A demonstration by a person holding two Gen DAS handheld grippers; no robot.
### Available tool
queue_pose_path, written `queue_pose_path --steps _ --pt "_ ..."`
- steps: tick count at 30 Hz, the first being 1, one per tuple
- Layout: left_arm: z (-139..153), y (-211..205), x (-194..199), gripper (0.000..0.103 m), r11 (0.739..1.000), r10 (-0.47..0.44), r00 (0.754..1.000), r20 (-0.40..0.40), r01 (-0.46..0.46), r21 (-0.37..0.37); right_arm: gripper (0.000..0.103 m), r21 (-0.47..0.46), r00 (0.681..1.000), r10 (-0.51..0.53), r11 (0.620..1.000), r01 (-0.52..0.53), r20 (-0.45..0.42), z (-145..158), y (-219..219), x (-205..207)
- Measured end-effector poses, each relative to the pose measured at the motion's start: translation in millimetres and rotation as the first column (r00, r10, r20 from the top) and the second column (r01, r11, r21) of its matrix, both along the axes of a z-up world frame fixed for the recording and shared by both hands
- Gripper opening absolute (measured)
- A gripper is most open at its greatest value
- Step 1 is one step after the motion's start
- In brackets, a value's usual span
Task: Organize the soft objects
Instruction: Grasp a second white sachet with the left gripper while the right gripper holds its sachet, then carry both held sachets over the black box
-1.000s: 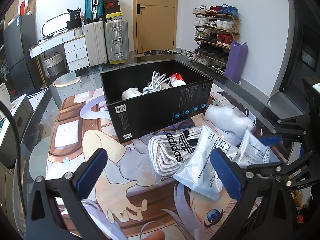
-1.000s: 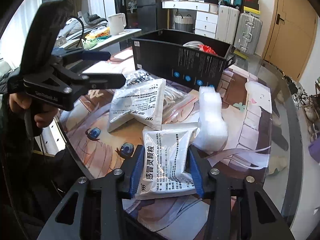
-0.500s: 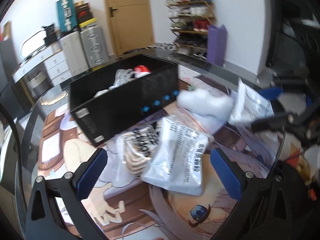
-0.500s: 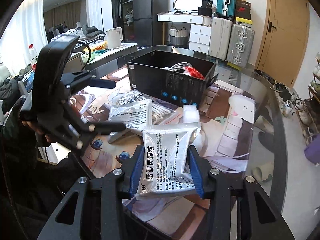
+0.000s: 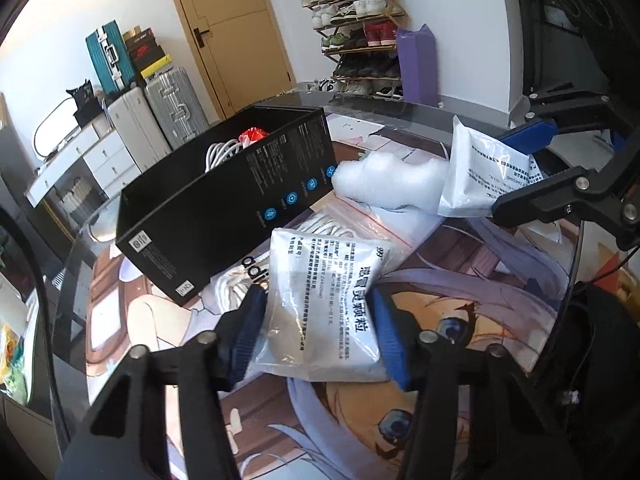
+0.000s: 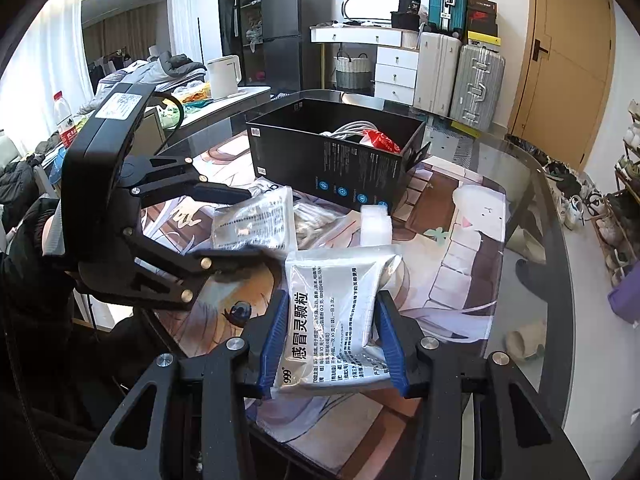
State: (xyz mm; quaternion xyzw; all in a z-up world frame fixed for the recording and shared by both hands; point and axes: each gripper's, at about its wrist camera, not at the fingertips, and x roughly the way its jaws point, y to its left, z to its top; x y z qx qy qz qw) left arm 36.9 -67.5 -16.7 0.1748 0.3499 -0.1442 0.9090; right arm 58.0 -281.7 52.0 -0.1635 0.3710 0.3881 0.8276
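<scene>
My left gripper [image 5: 320, 324] is shut on a silver medicine pouch [image 5: 324, 300] near the table's front, just above the mat. My right gripper [image 6: 332, 344] is shut on a second silver pouch [image 6: 336, 320], held lifted to the right; it shows in the left wrist view [image 5: 476, 176] too. A black open box [image 5: 224, 208] stands behind, holding white cables [image 6: 352, 128] and a red packet [image 6: 380, 140]. A white foam piece [image 5: 392, 180] and a clear zip bag with adidas socks [image 5: 248, 280] lie beside the box.
The glass table carries an anime-print mat [image 6: 460, 248]. The table's edge [image 6: 552, 240] curves at the right. Suitcases [image 6: 476, 80], a white dresser [image 6: 392, 68] and a shoe rack [image 5: 360, 36] stand beyond the table.
My left gripper has moved in and closed on the silver pouch that lay on the socks bag. My right gripper has lifted its pouch up off the table.
</scene>
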Motion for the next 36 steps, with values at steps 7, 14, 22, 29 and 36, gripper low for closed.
queue_pose_path --steps 7,14,22,29,36 --pt "16.6 13.9 -3.3 0.043 0.995 0.006 1.0 0.003 -0.006 -0.099 0.044 0.012 1.0 0.006 1.0 -0.006 0.007 1.6 1.8 -1.9" --pt "38.2 35.8 -4.8 0.043 0.979 0.061 0.997 0.036 -0.053 -0.199 0.044 0.073 0.999 -0.028 0.997 0.026 0.035 10.7 -0.6 2.2" --pt "58.8 63.3 -1.1 0.043 0.948 0.14 0.988 0.063 -0.116 -0.295 0.044 0.127 0.995 -0.082 0.989 0.075 0.055 22.6 5.2 13.5" --pt "70.8 78.6 11.6 0.043 0.925 0.194 0.979 0.069 -0.158 -0.346 0.044 0.176 0.993 -0.102 0.98 0.092 0.052 38.5 16.9 32.0" --pt "74.0 86.9 31.7 0.043 0.911 0.233 0.97 0.069 -0.193 -0.365 0.044 0.199 0.99 -0.126 0.974 0.11 0.068 51.4 30.9 53.6"
